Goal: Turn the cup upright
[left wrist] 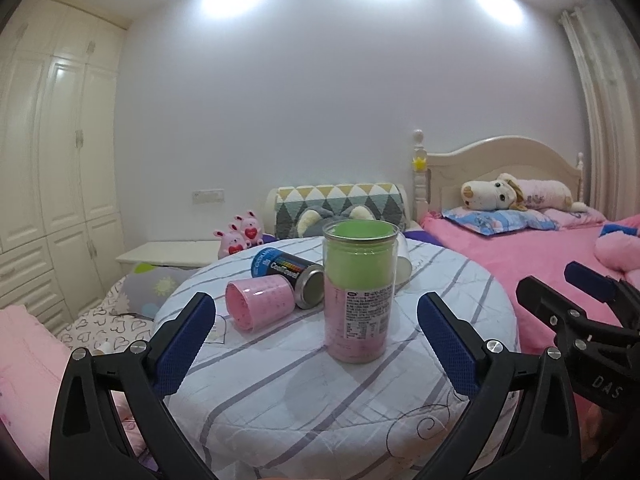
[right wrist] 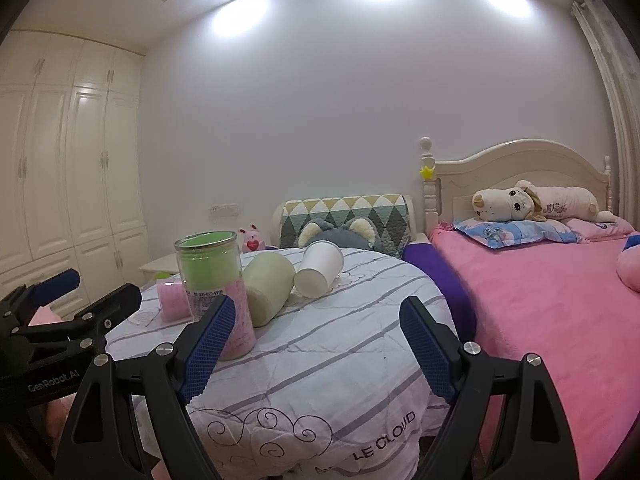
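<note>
The left gripper [left wrist: 316, 344] sat nearest the lens, its blue-padded jaws spread wide and holding nothing, aimed across the near edge of the round tabletop [left wrist: 320, 408] with its striped cloth. The right gripper [right wrist: 316, 348] was likewise wide open and empty, over the near right edge.

Straight ahead of the left gripper, near the middle of the tabletop, a tall clear canister [left wrist: 358, 290] with green and pink contents stood upright. Behind it to the left lay a pink cup [left wrist: 260, 300] on its side, mouth toward the camera, touching a blue can [left wrist: 294, 280] that also lay tipped over. In the right view, a pale green cup [right wrist: 268, 290] lay on its side just beside the canister, and a white paper cup [right wrist: 320, 270] lay tilted, mouth facing forward, toward the far edge.

Which cup was meant could not be told; all three lay unrighted.

The risks looked plain. Any reach for a lying cup passed close to the tall canister, so a wide jaw could clip and topple it. The lying cups and can were round and could roll on the soft, wrinkled cloth if nudged, possibly off the far edge. The paper cup would probably crush under a hard squeeze, and the two grippers worked close enough to collide.
</note>
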